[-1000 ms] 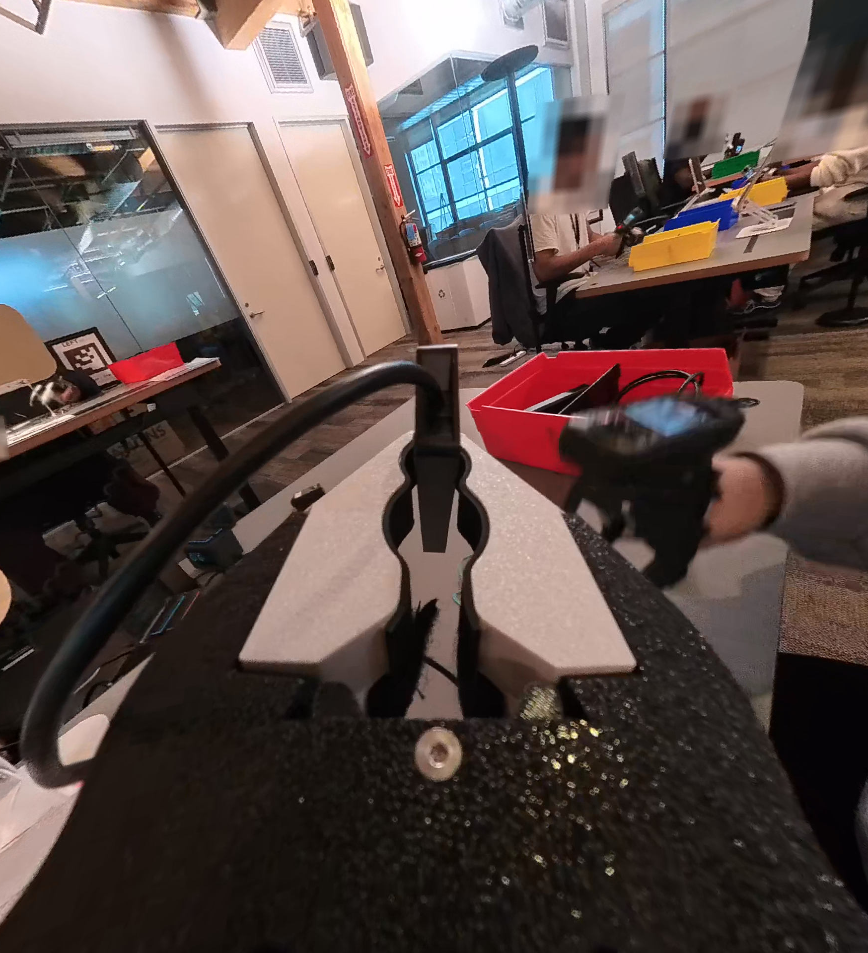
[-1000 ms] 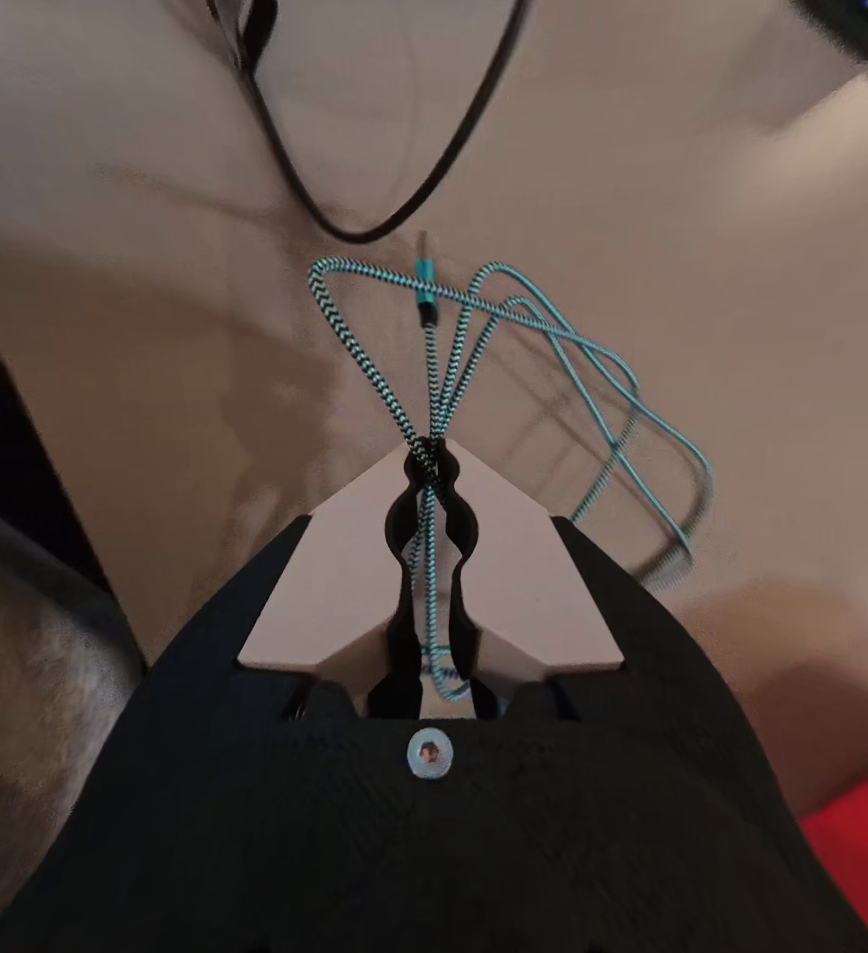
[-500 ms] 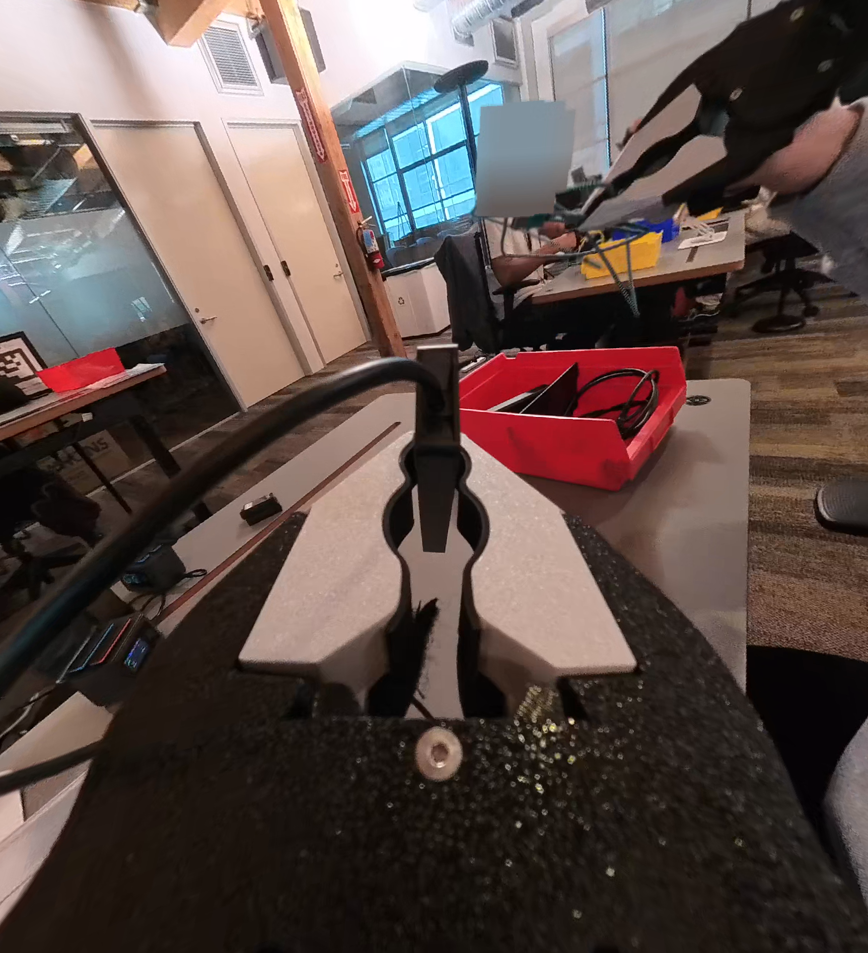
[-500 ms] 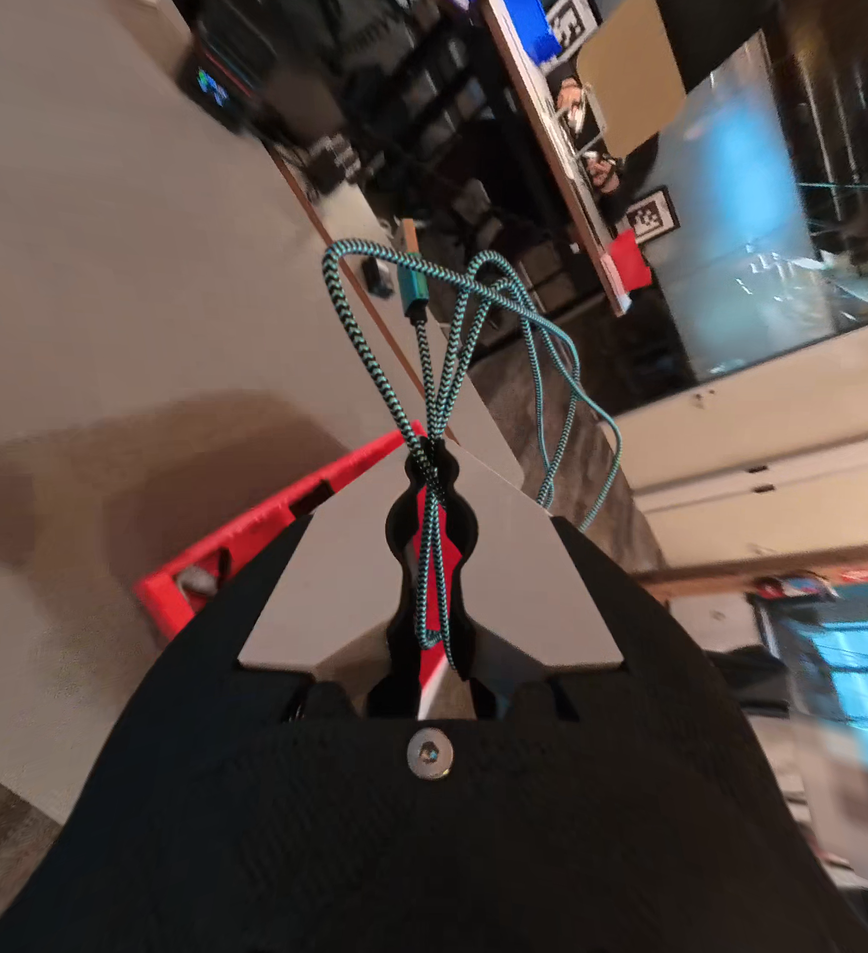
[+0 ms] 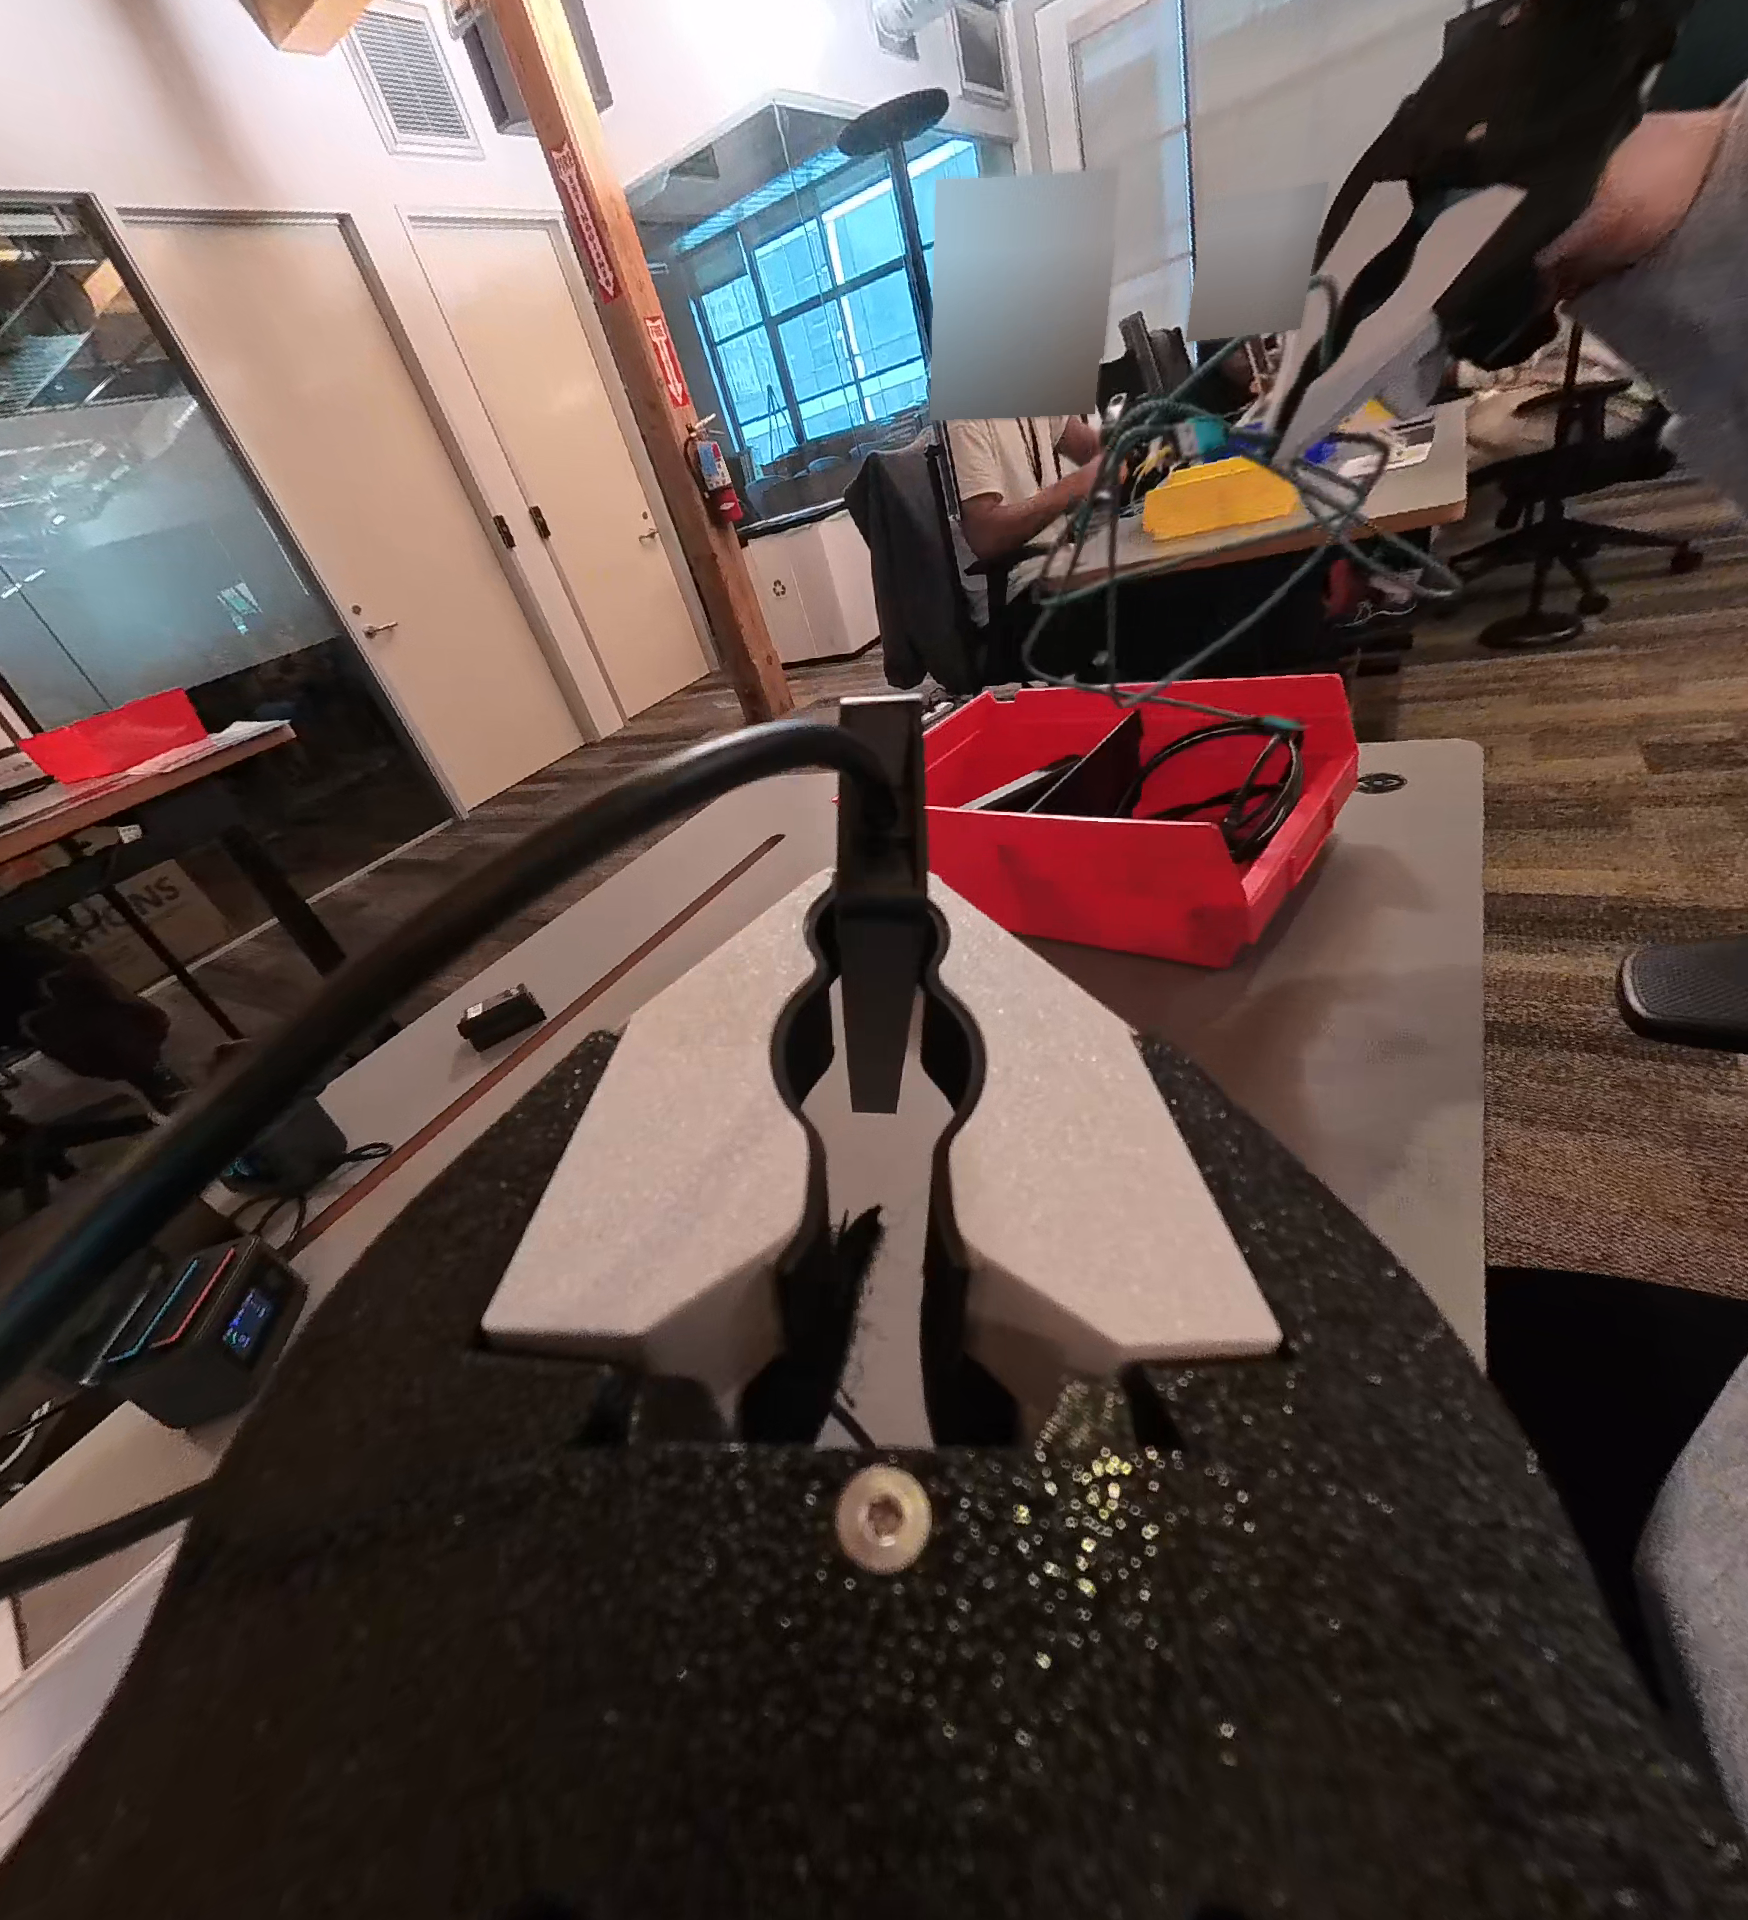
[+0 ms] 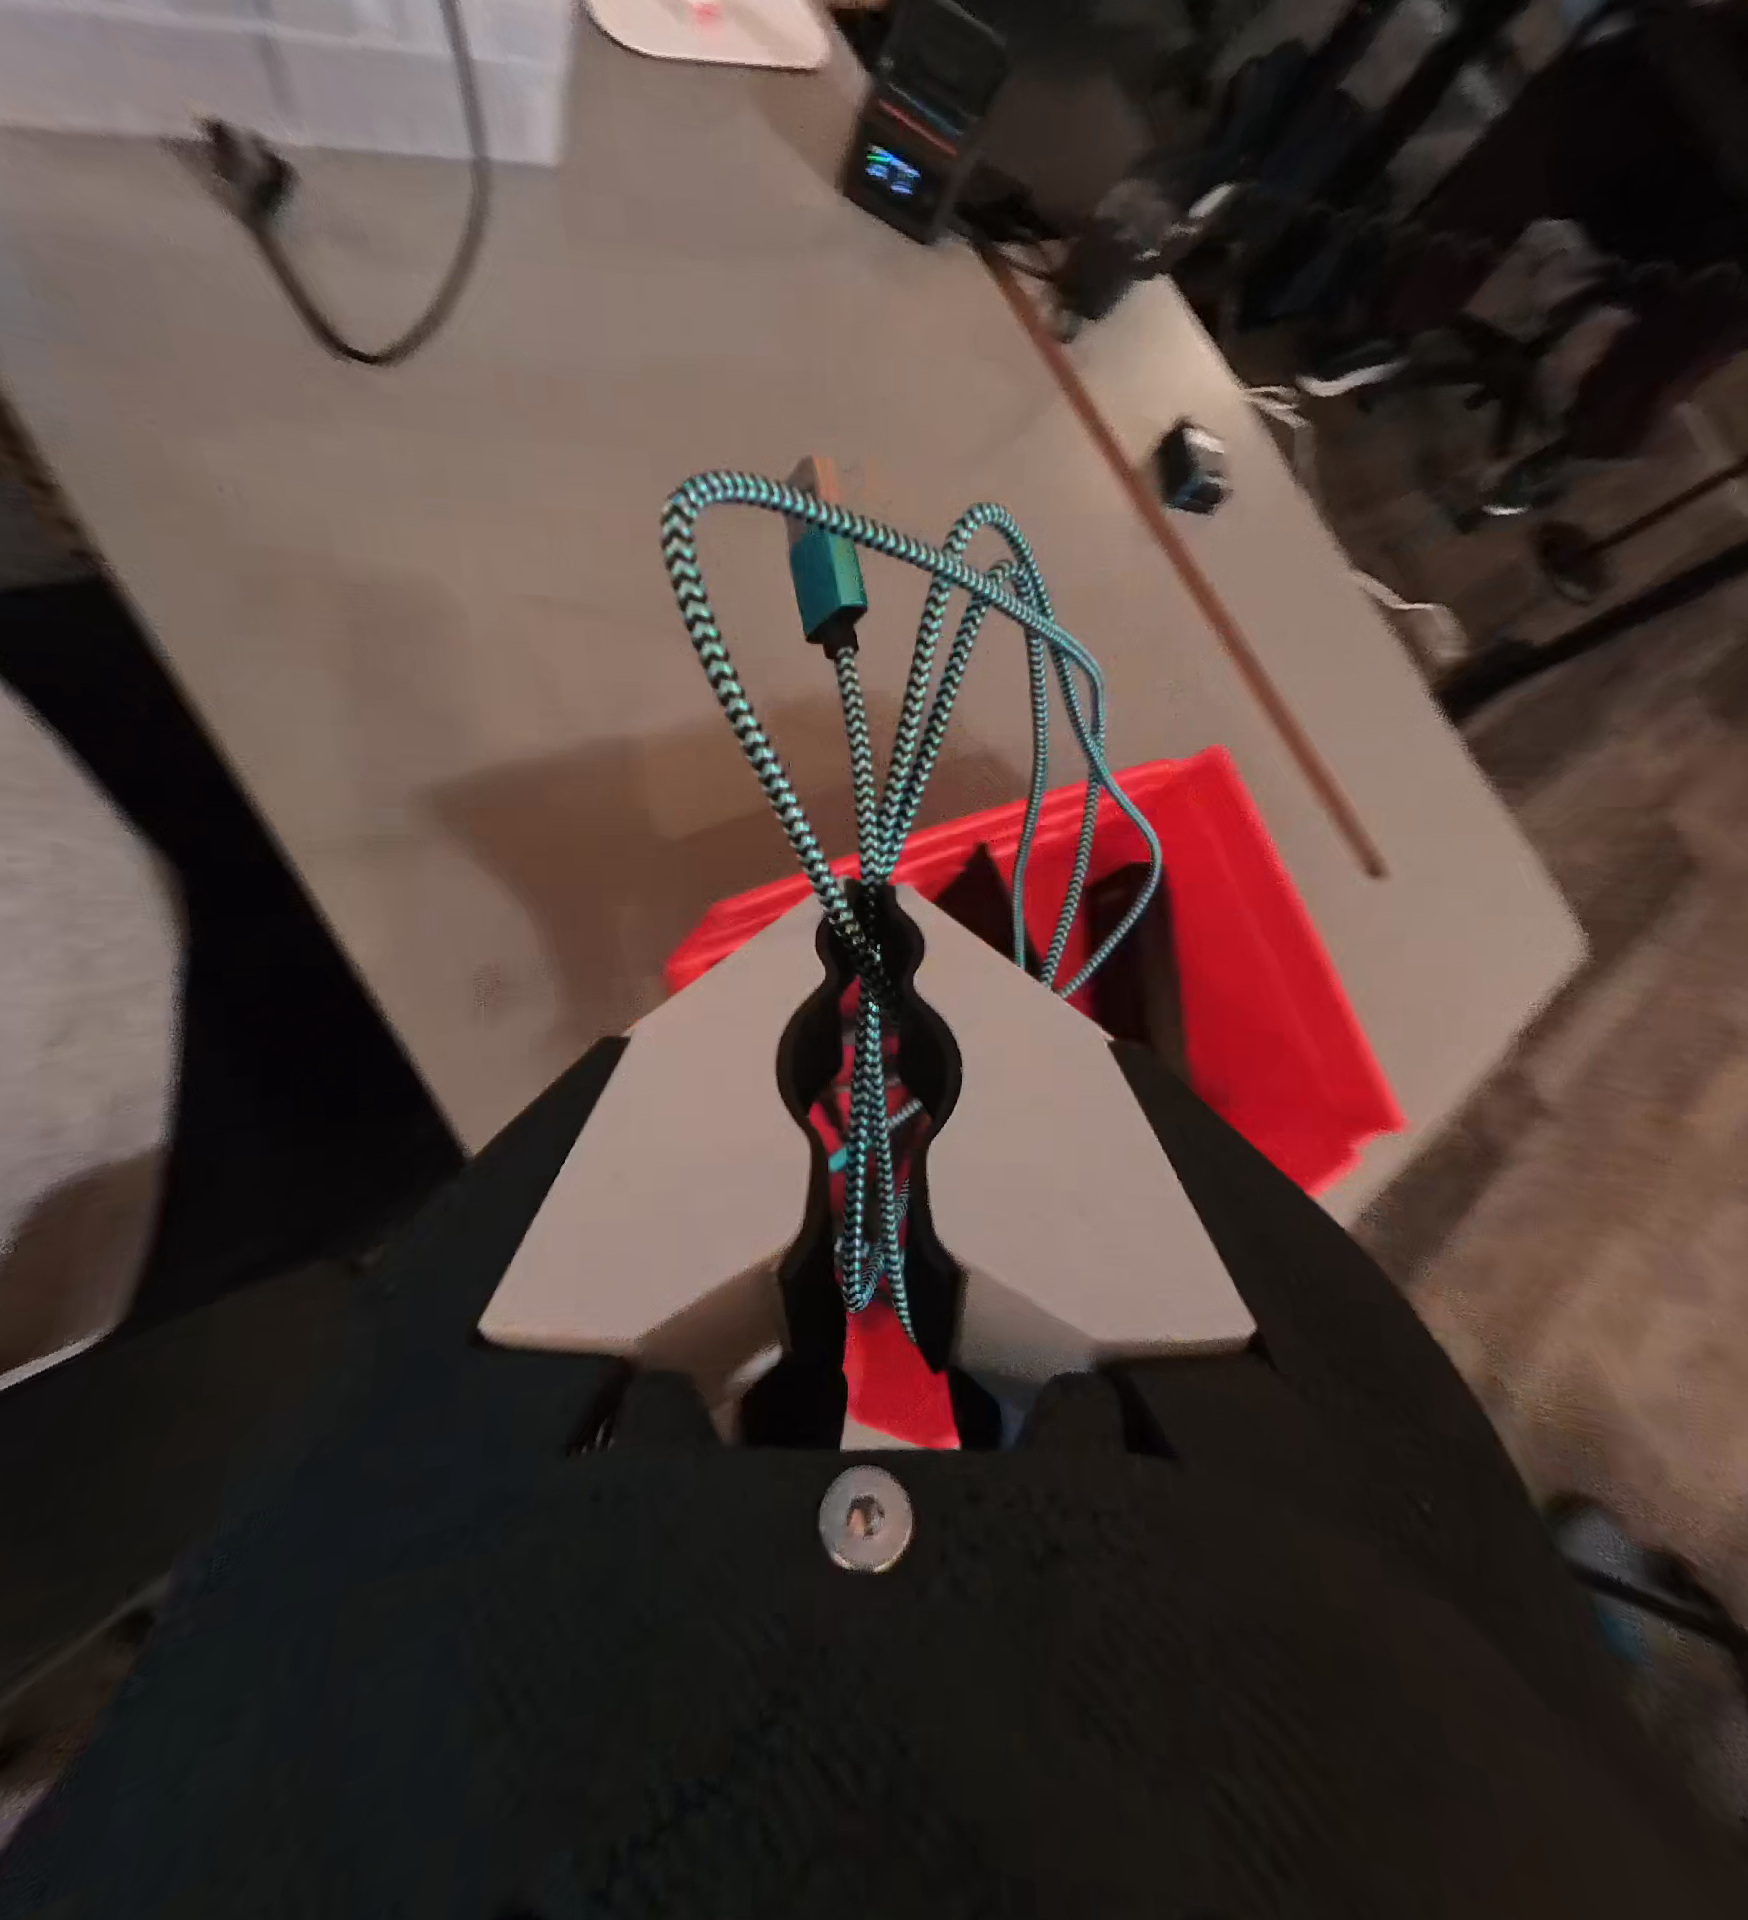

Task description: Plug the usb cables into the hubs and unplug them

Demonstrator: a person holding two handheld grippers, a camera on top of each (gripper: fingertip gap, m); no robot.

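Observation:
My left gripper (image 5: 878, 899) is shut on a thin black hub (image 5: 880, 800) held edge-on; the hub's thick black cable (image 5: 434, 935) arcs away to the left. My right gripper (image 6: 868, 909) is shut on a bundle of teal braided USB cable (image 6: 854, 727), whose teal plug (image 6: 826, 587) sticks up among the loops. It hangs above a red bin (image 6: 1265, 935). In the left wrist view the right gripper (image 5: 1306, 416) is high at the upper right, and cable loops dangle over the red bin (image 5: 1109, 883).
The bin holds black cables (image 5: 1254, 769) and stands at the far end of the grey table (image 6: 434, 520). A small black device with a lit screen (image 5: 215, 1320) and a small black item (image 5: 501, 1016) lie on the table. A chair armrest (image 5: 1732, 997) is at the right.
My right gripper has lifted the teal cable off the table and swung it up over the red bin. My left gripper still holds the black hub, with little movement.

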